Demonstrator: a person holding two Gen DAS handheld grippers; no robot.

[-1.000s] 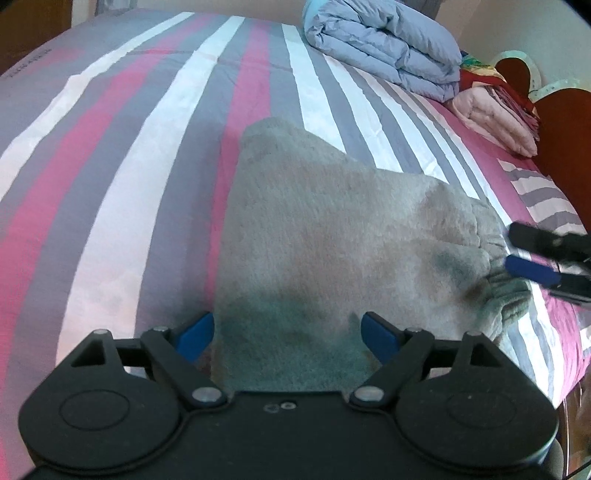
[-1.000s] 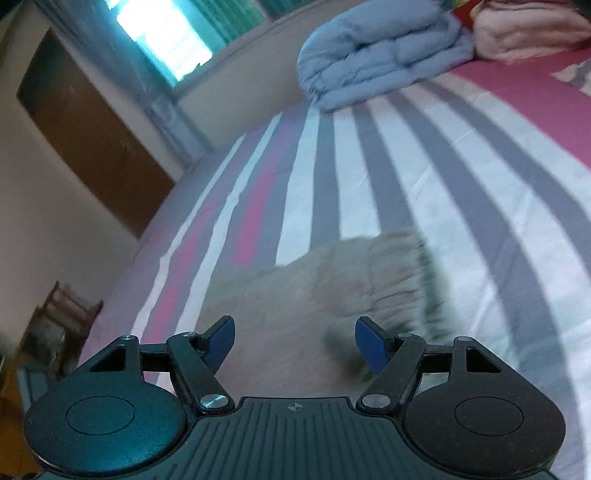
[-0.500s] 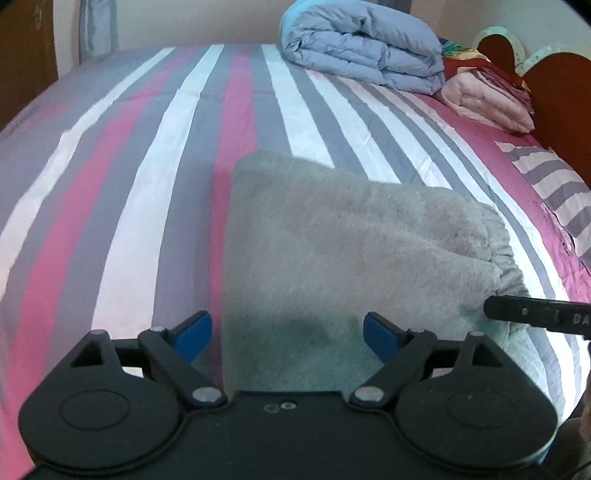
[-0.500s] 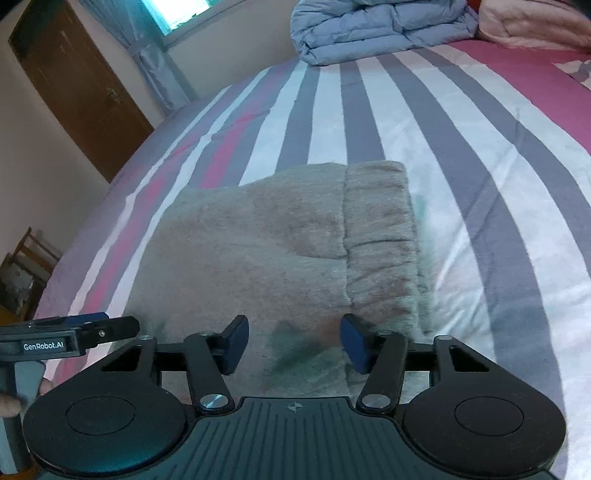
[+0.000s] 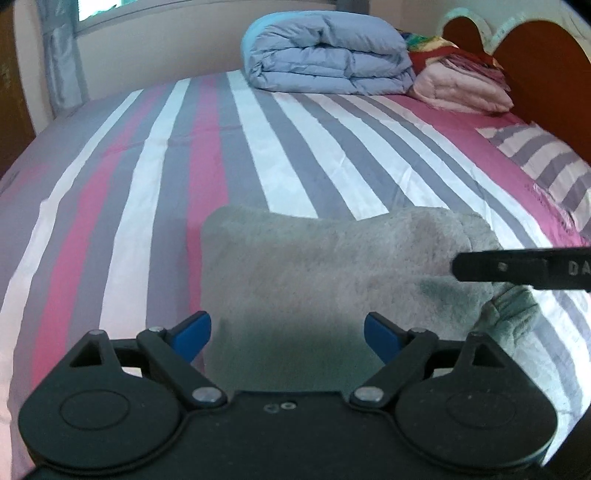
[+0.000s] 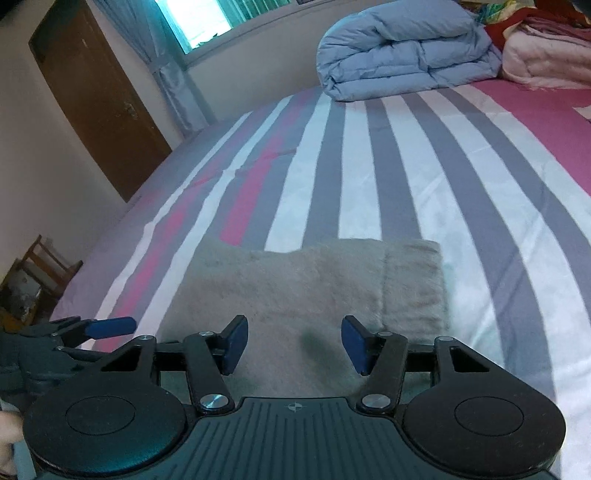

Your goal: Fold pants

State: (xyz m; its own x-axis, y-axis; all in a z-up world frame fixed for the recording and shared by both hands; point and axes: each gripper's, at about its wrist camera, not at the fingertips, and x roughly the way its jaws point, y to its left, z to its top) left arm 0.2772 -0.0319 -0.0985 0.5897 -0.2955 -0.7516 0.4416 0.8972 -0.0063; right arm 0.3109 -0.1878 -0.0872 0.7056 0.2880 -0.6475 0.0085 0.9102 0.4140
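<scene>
Left gripper [image 5: 286,334] hangs wide open, empty, above the folded pants [image 5: 332,266]. Right gripper [image 6: 291,343], jaws narrowed but parted, seems clear of them. Bare striped bed [image 5: 155,177] lies beyond their far edge.

Both grippers [image 5: 286,334] [image 6: 293,345] apparently open, empty

A striped bedsheet [image 5: 295,155] in pink, grey and white is covering the bed and filling the middle of both views. A folded blue duvet [image 5: 328,55] is lying at the top centre of the left view, with folded pink bedding [image 5: 461,92] just beside it at the upper right. A wooden headboard [image 5: 546,74] is rising at the far right. In the right view, a brown door [image 6: 99,99] is standing at the upper left, a lit window [image 6: 207,18] is glowing at the top, and a wooden chair [image 6: 44,273] is sitting at the left edge.
</scene>
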